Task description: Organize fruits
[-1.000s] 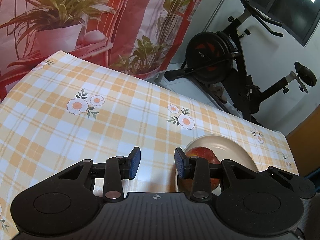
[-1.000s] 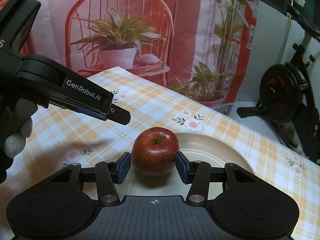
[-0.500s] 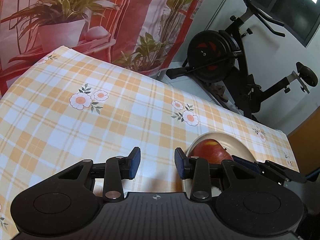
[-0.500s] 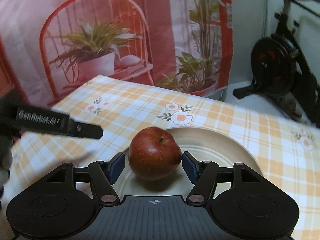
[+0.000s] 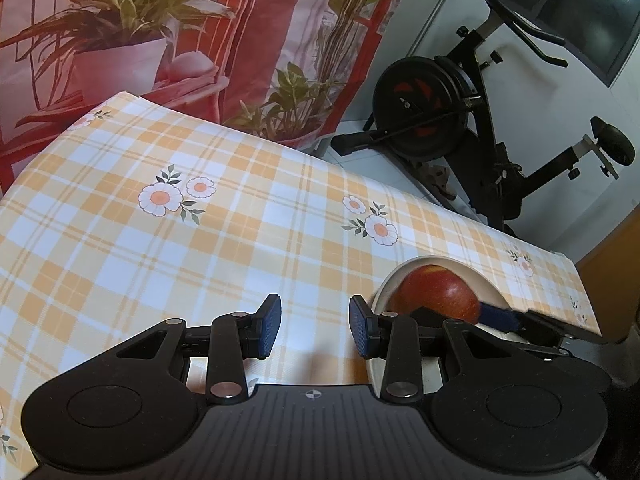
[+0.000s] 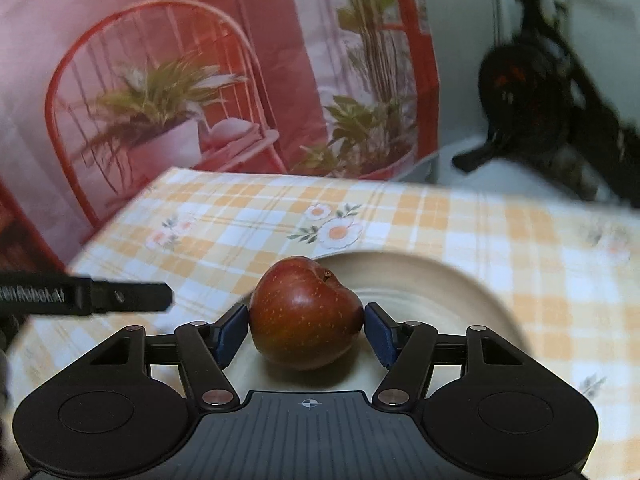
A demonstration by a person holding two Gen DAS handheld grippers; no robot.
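Note:
A red apple rests on a cream plate on the checked tablecloth. My right gripper has its blue pads on both sides of the apple, touching or nearly touching it. The apple and plate also show in the left wrist view, low right, with a right finger beside the apple. My left gripper is open and empty above the cloth, left of the plate. A left finger shows at the left of the right wrist view.
The table's far edge meets a red printed backdrop with plants. An exercise bike stands beyond the table at the right. Bare checked cloth spreads left of the plate.
The right gripper opened a little around the apple half a second ago, and its pads now sit against the apple again. The right view swung and blurred. The left gripper stayed open, drifting slightly.

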